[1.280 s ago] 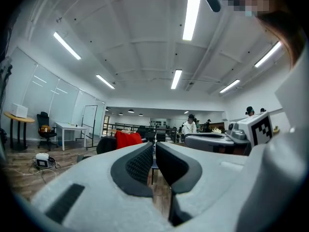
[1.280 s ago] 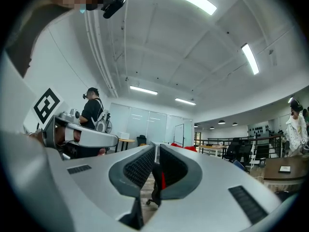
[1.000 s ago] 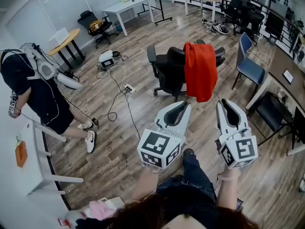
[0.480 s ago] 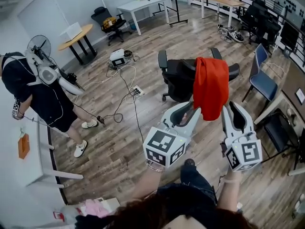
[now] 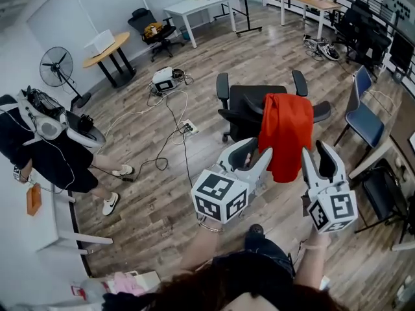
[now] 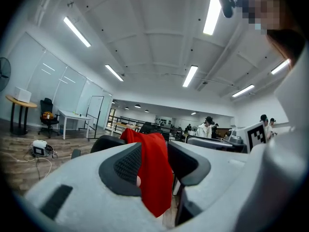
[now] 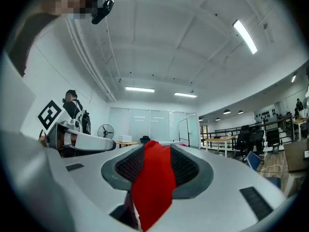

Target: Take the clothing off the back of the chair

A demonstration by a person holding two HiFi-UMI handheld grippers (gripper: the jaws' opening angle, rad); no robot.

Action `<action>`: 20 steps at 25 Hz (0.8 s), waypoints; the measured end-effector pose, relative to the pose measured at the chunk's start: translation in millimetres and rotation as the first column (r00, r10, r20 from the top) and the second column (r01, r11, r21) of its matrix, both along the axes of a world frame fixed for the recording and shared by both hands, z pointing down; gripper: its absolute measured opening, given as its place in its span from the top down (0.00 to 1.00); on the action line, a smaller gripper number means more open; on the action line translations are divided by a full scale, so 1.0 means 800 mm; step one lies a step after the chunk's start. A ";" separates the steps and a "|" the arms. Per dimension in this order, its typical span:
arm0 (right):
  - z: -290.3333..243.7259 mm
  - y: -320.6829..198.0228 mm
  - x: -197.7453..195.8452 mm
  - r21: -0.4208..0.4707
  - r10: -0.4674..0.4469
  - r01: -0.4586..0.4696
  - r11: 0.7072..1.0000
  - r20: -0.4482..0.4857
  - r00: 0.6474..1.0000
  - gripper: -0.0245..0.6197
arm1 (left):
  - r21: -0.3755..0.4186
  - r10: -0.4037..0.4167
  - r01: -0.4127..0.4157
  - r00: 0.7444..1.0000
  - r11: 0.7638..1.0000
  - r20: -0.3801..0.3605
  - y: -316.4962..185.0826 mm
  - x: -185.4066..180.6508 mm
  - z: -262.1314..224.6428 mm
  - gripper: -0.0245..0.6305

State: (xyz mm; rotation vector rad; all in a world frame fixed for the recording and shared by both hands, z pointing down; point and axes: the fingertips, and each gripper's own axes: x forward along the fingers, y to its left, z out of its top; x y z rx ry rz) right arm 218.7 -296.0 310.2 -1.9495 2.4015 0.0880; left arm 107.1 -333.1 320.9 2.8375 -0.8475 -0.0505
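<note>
A red piece of clothing [image 5: 286,133] hangs over the back of a black office chair [image 5: 249,105] on the wooden floor. My left gripper [image 5: 254,155] is level, just short of the cloth's lower left edge. Level with it, my right gripper [image 5: 319,157] is by the lower right edge. Both pairs of jaws are opening and no pad presses on anything. In the left gripper view the clothing [image 6: 155,170] shows in the gap ahead of the left gripper [image 6: 154,159]. The right gripper view shows the clothing [image 7: 153,182] ahead between the jaws of the right gripper [image 7: 155,170].
A person in black [image 5: 45,149] stands at the left beside a fan [image 5: 57,67]. Cables and a power strip [image 5: 188,127] lie on the floor left of the chair. A blue chair [image 5: 366,118] and a dark desk are to the right. Tables [image 5: 198,6] stand farther back.
Both grippers have moved forward to the hanging red clothing, and their jaws have gone from nearly shut to open. The chair now sits closer in the head view.
</note>
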 end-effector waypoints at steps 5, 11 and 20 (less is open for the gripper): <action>0.028 -0.028 0.024 -0.041 -0.006 0.007 0.999 0.034 0.999 0.65 | -0.055 0.002 -0.003 1.000 0.998 -0.008 -0.029 0.016 0.022 0.65; 0.055 -0.061 0.040 -0.091 -0.024 0.032 0.995 0.085 0.996 0.58 | -0.117 -0.010 0.009 1.000 0.993 -0.008 -0.064 0.036 0.042 0.56; 0.088 -0.104 0.049 -0.151 -0.059 0.083 0.985 0.160 0.985 0.54 | -0.215 0.026 -0.024 1.000 0.976 0.006 -0.098 0.068 0.073 0.53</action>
